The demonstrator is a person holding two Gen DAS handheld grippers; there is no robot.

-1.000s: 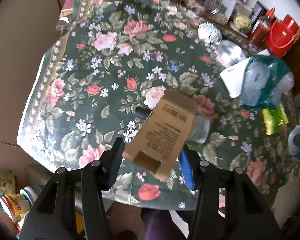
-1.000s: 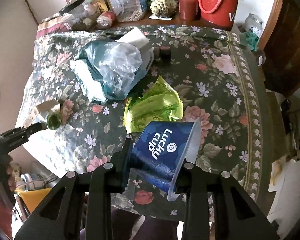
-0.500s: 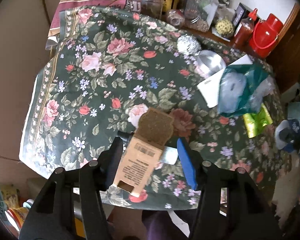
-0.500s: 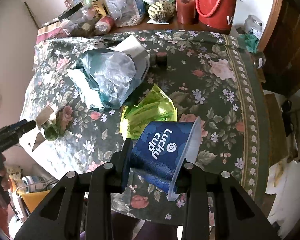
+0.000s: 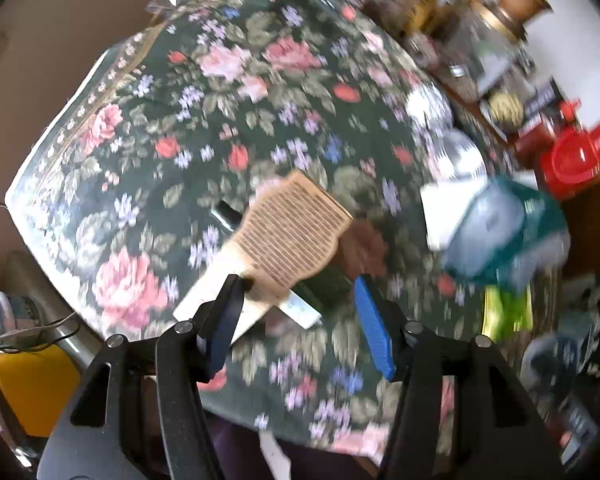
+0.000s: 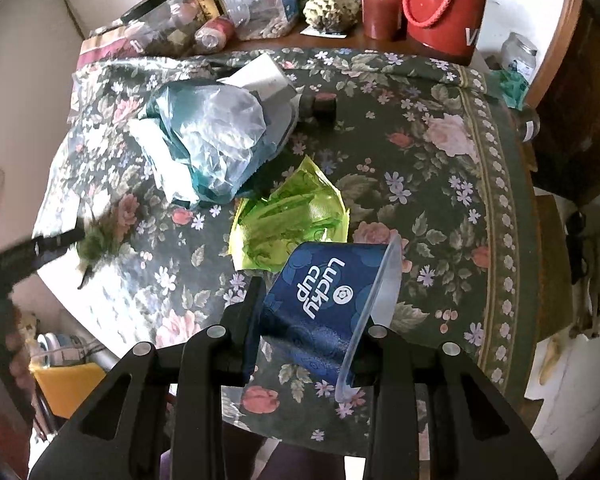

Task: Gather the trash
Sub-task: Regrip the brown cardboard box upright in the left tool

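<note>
A brown cardboard carton [image 5: 292, 232] lies slanted on the floral tablecloth [image 5: 188, 120], over a dark green bottle [image 5: 324, 284] with a black cap. My left gripper [image 5: 300, 286] straddles both with its jaws apart. Its left finger [image 5: 224, 320] touches the carton's edge, and the blue right pad [image 5: 374, 328] stands close beside the bottle; the picture is blurred. From the right wrist, the left gripper [image 6: 60, 240] shows at the table's left edge. My right gripper [image 6: 316, 312] is shut on a blue Lucky Cup cup [image 6: 324, 292], held sideways.
A green foil wrapper [image 6: 292, 232] and a teal plastic bag [image 6: 216, 144] lie mid-table beside a white box [image 6: 260, 76]. Jars and a red jug [image 6: 440, 4] crowd the far edge. A yellow bin [image 5: 32, 388] stands below the near left edge.
The left view has rolled: table, carton and bottle all swing clockwise between the fingers. The carton now shows its printed brown flap. The right gripper and its cup have not moved.
</note>
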